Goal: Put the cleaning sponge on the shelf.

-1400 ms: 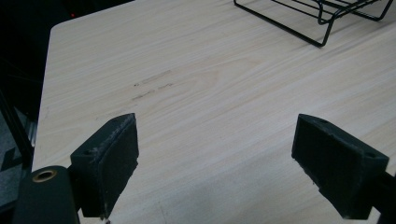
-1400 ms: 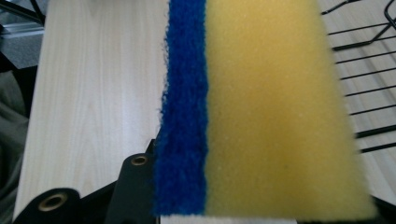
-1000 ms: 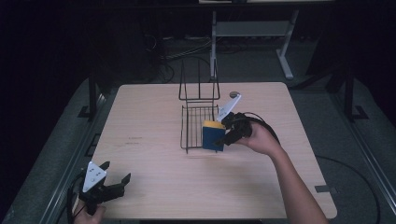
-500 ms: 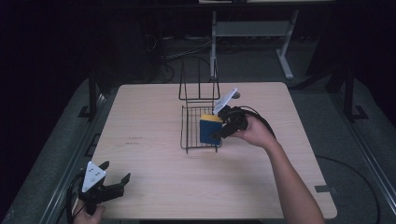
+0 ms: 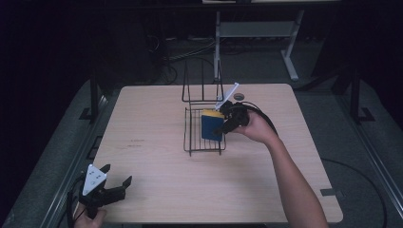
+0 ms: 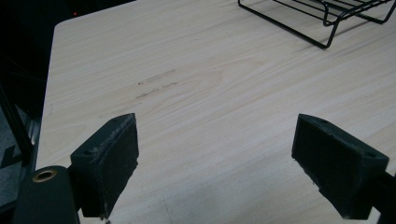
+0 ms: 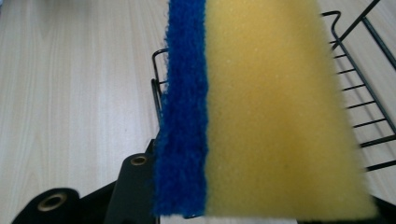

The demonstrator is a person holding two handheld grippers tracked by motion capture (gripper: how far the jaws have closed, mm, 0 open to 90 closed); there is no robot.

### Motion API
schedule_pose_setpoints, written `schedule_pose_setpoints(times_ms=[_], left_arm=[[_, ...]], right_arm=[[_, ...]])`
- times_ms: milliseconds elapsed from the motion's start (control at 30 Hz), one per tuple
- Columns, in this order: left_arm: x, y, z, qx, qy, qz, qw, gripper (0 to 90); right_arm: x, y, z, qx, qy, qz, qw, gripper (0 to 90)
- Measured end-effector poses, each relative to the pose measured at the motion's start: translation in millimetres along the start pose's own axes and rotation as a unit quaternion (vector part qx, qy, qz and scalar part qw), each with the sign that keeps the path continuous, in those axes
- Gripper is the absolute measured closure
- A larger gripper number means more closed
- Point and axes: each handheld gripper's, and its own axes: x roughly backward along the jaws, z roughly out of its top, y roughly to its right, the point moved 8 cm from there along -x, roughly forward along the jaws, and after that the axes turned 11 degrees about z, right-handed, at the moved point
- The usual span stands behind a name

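At the near left corner of the worktop [image 5: 157,190] the left tongs [image 5: 116,186] are held spread wide with nothing between the pads [image 6: 109,154], in the same spot as a second ago; only bare wood is seen ahead of them in the left gripper view.

Farther in, the right tongs [image 5: 222,127] are clenched on the sponge [image 5: 210,125], its blue scouring face and yellow foam standing on edge, as the right gripper view makes plain [image 7: 261,107]. Over the last second the sponge has been carried a little away from the person, from the near end of the wire basket [image 5: 191,142] toward its middle, and it is now held upright over the basket floor. Whether it touches the wires cannot be told.

Judged from this, placing the sponge in the basket is nearly done: lowering and release remain. Beyond, the tall wire back [image 5: 202,88] of the basket is untouched.
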Motion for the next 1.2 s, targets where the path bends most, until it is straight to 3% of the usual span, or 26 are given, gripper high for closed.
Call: schedule_pose_setpoints(times_ms=[400, 633, 1033, 1133, 1200], left_arm=[[0.0, 1.6, 0.4, -0.001, 0.002, -0.002, 1.0000, 14.1], [-0.6, 1.7, -0.2, -0.002, -0.001, -0.002, 1.0000, 14.1], [-0.5, 1.7, -0.5, -0.002, -0.001, -0.003, 1.0000, 14.1], [-0.2, 1.2, -0.4, -0.001, 0.000, -0.002, 1.0000, 14.1], [-0.4, 0.6, -0.6, -0.001, 0.000, -0.001, 1.0000, 14.1]], right_arm=[[-1.9, 22.3, -7.4, -0.035, 0.013, -0.001, 0.9993, 56.1], [-3.8, 28.3, -2.1, -0.031, 0.000, 0.001, 0.9995, 55.8], [-12.6, 36.6, -2.4, -0.038, 0.009, 0.008, 0.9992, 55.8], [-13.7, 39.6, -3.5, -0.042, 0.011, 0.007, 0.9990, 55.8], [-16.1, 41.9, -5.1, -0.039, 0.002, -0.006, 0.9992, 55.6]])
